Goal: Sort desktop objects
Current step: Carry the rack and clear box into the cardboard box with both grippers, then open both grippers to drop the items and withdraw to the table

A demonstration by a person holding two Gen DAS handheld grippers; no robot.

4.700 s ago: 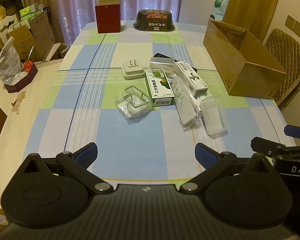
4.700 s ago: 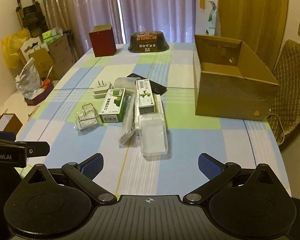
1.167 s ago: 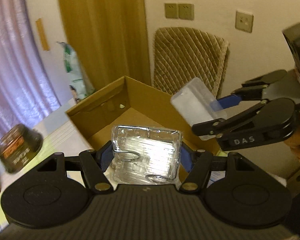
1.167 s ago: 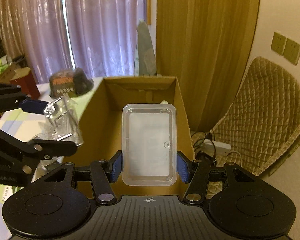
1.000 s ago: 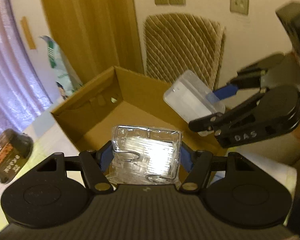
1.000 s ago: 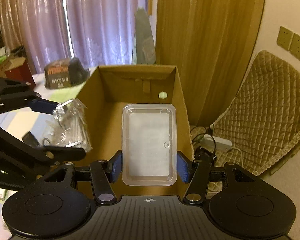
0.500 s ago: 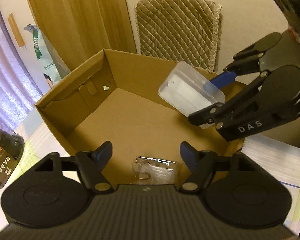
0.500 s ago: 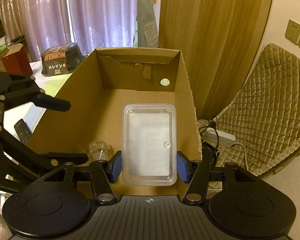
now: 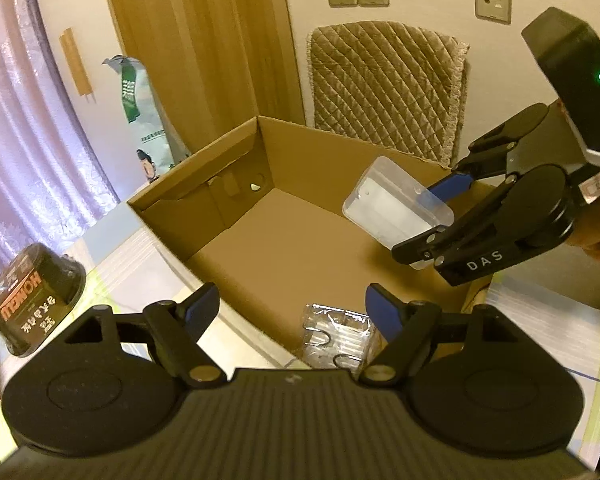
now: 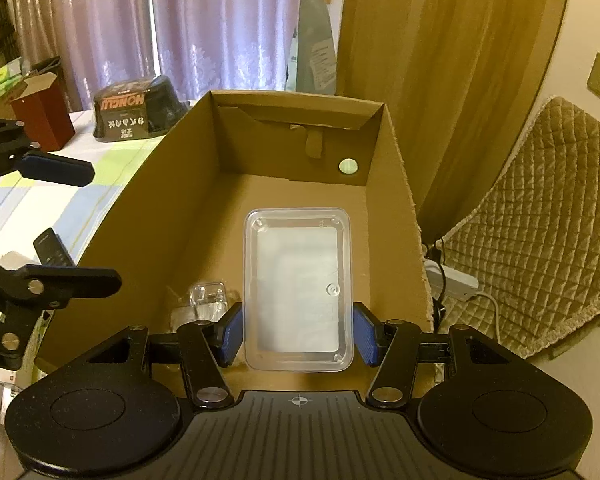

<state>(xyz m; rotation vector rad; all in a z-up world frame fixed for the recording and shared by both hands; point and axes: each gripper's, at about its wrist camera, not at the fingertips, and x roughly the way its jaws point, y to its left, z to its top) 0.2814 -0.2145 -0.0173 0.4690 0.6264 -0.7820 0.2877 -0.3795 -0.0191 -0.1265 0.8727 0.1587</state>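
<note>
And it's down! The crinkly clear packet (image 9: 338,334) has dropped out of the left gripper (image 9: 292,306) and now lies on the near floor of the cardboard box (image 9: 204,184), so one item is sorted. That gripper hangs wide open and empty above it. The right gripper (image 10: 298,334) stays clamped on the clear plastic container (image 10: 298,288), poised over the box, likely next to go.

You have a clear rectangular plastic container (image 10: 298,288) with rounded corners held lengthwise above the open cardboard box (image 10: 172,184), its flat face turned up. A crinkly transparent packet with metal clips (image 9: 338,336) lies on the box floor by the near wall, at the corner closest to you
</note>
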